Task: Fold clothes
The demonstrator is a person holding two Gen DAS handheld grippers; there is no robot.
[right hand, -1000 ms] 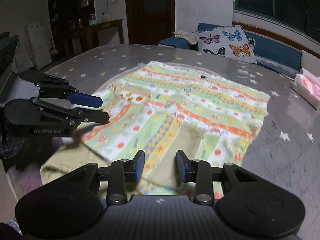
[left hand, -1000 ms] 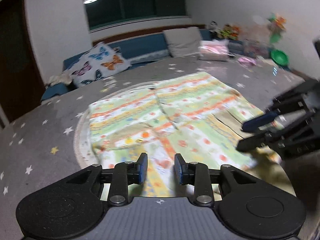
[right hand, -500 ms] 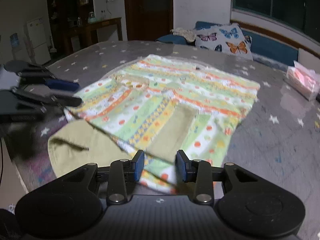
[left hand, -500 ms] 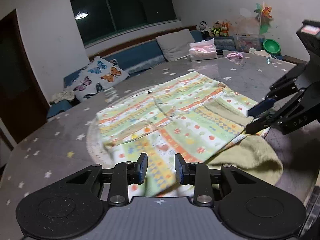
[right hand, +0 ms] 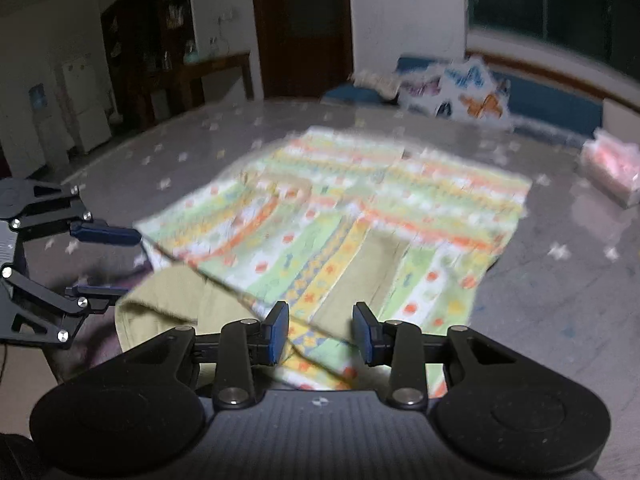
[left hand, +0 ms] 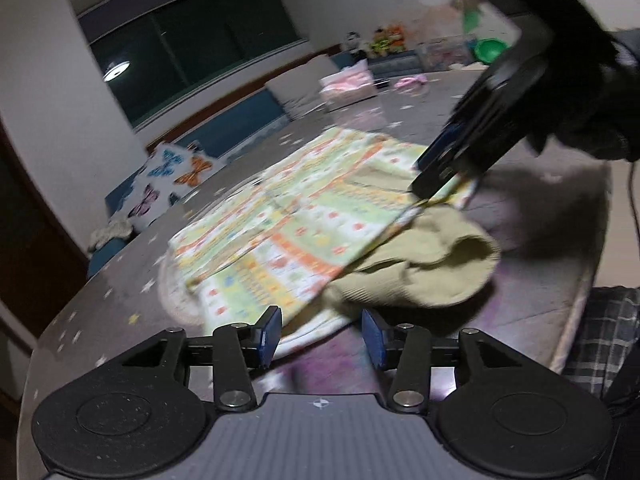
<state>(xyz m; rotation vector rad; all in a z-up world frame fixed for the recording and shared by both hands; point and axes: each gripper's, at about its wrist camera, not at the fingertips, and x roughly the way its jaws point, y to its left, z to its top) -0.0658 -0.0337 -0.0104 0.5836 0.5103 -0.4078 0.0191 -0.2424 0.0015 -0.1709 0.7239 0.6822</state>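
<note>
A striped, colourful patterned garment lies spread on the grey star-print surface; it also shows in the right wrist view. Its olive-green ribbed hem is bunched at the near edge, also in the right wrist view. My left gripper is open and empty just short of the garment's near edge. My right gripper is open over the near hem, with cloth lying between and below its fingers. The right gripper also shows in the left wrist view, at the garment's right corner. The left gripper shows in the right wrist view.
A butterfly-print pillow and a blue bench stand at the back. A pink tissue pack lies at the right. Toys and a green bowl sit far right. The surface's edge is close on the right.
Both grippers have opened wider. The left gripper has pulled back and tilted, the garment's near edge now lies slack with the olive hem bunched. Both views are motion-blurred.
</note>
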